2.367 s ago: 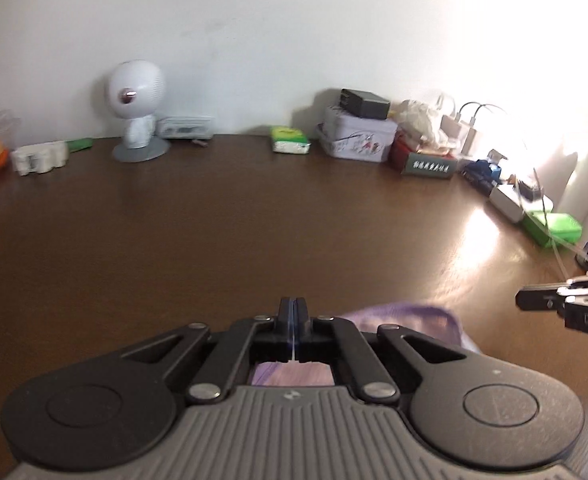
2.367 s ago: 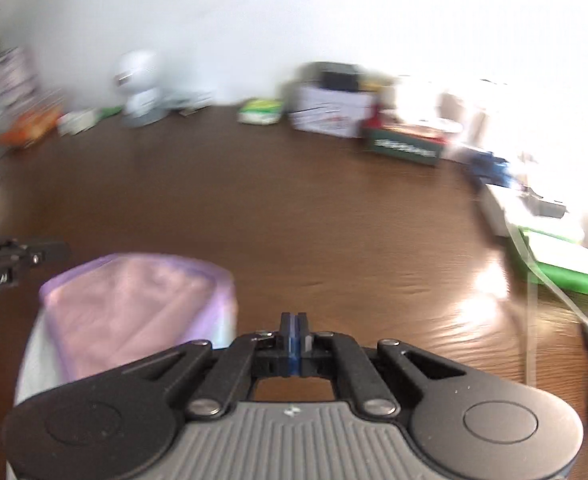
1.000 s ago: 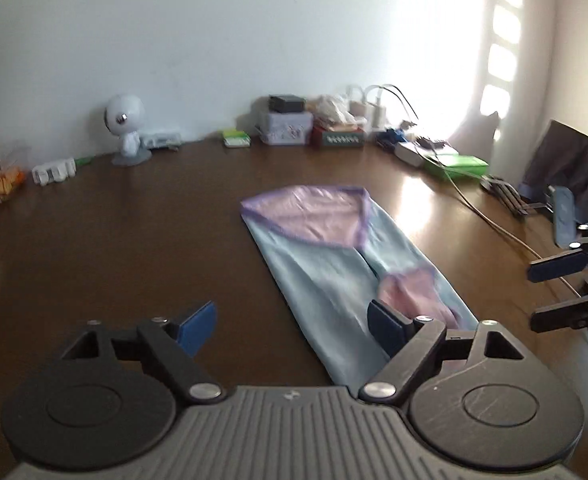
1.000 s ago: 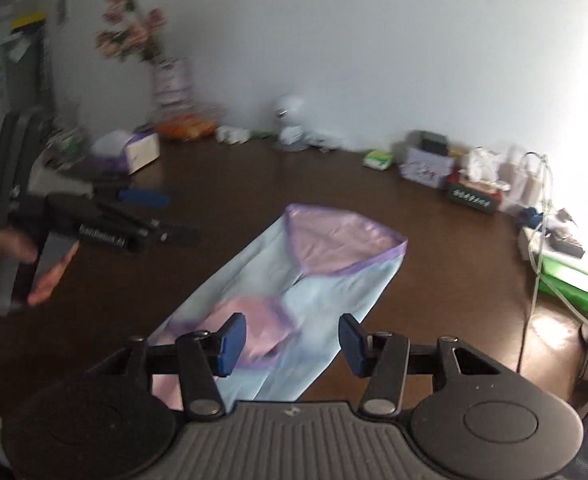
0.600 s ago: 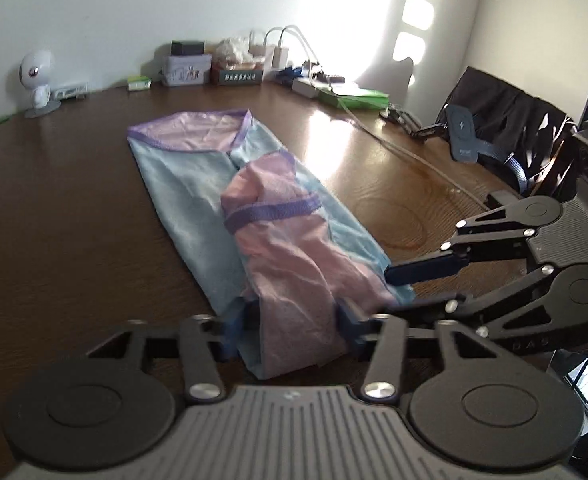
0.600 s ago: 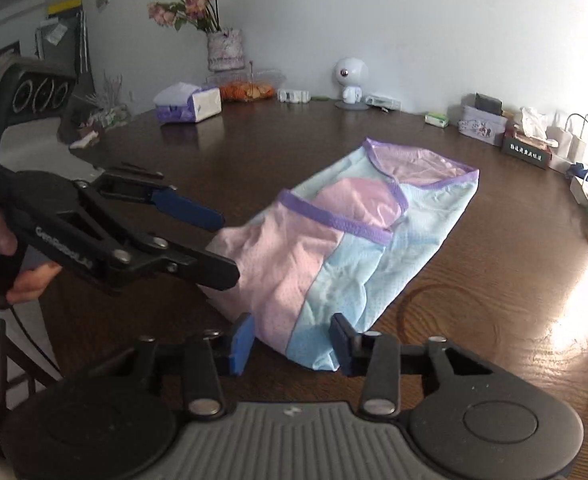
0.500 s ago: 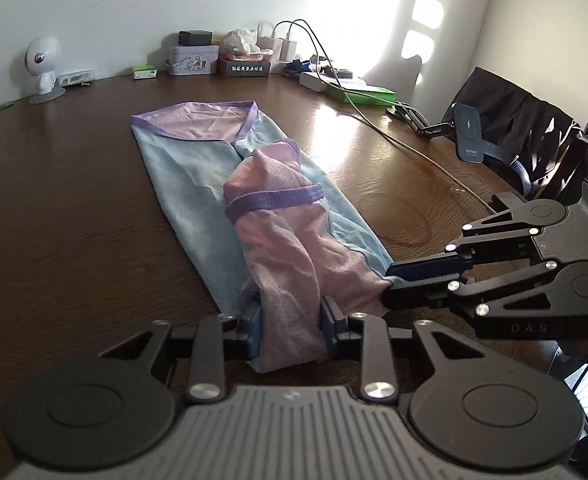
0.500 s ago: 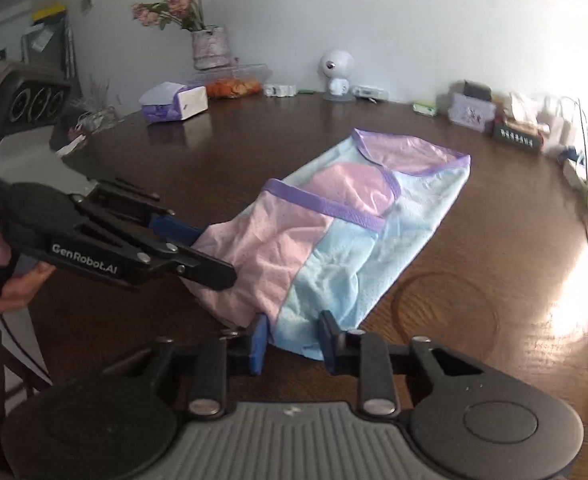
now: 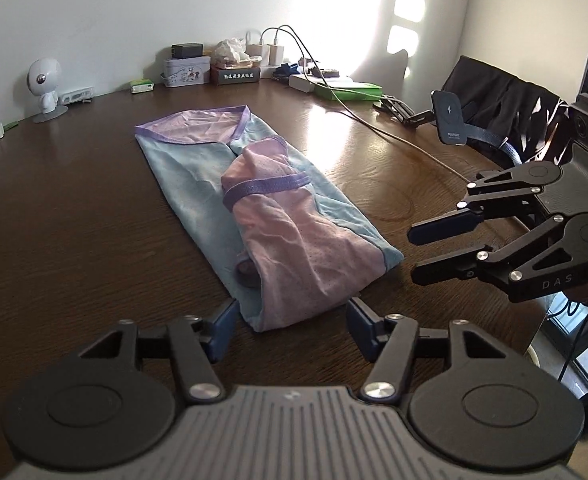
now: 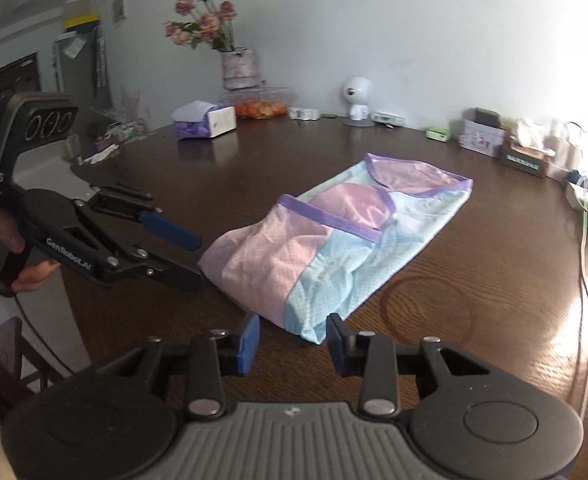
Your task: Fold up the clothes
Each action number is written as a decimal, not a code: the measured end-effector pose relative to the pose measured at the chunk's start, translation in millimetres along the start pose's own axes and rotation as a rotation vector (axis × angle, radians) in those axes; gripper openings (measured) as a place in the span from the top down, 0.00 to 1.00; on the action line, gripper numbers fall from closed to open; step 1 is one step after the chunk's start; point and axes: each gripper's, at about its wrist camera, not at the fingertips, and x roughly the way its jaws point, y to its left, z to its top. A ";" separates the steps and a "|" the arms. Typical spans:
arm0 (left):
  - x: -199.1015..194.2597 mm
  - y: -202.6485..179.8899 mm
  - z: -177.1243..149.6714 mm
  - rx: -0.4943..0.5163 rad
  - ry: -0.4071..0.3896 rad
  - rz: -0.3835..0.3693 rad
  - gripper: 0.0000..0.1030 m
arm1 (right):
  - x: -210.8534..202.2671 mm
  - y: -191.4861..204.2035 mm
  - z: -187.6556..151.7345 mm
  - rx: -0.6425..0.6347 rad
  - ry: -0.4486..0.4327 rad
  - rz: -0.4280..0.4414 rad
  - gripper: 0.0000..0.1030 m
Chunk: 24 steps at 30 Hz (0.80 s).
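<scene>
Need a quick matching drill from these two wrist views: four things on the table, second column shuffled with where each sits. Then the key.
Things
1. garment
2. camera
3. tissue box
4. vase

Places
A. against the wall, holding pink flowers
B. flat mid-table, just ahead of both open grippers
C. far edge by the wall, white, round head on a stand
D. left part of the table in the right wrist view, purple and white

Pairs: 1-B, 2-C, 3-D, 4-A
</scene>
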 end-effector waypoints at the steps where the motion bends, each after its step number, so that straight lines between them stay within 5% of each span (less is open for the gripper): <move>1: 3.3 1.7 0.3 -0.001 0.006 -0.003 0.53 | 5.7 1.5 1.5 -0.010 0.010 -0.006 0.71; 2: 6.5 3.0 0.5 -0.002 0.010 -0.003 0.64 | 11.5 2.8 2.9 -0.017 0.018 -0.017 0.72; 5: 10.4 6.4 1.1 0.000 -0.001 -0.002 0.71 | 24.4 -6.0 2.8 0.018 0.038 -0.036 0.81; 8: 12.0 7.8 3.0 -0.018 0.005 0.012 0.90 | 24.2 -8.8 -1.1 0.042 0.027 -0.038 0.84; 9: 11.0 8.5 3.0 -0.027 0.013 0.009 0.93 | 23.8 -9.2 -2.3 0.049 0.022 -0.039 0.94; 21: -41.3 -17.6 -40.9 -0.129 -0.004 -0.008 0.95 | -30.9 44.1 -35.4 -0.037 0.025 -0.003 0.99; 24: -46.1 -16.6 -48.8 -0.119 -0.020 0.020 0.90 | -34.2 42.6 -30.8 -0.043 -0.009 -0.005 0.73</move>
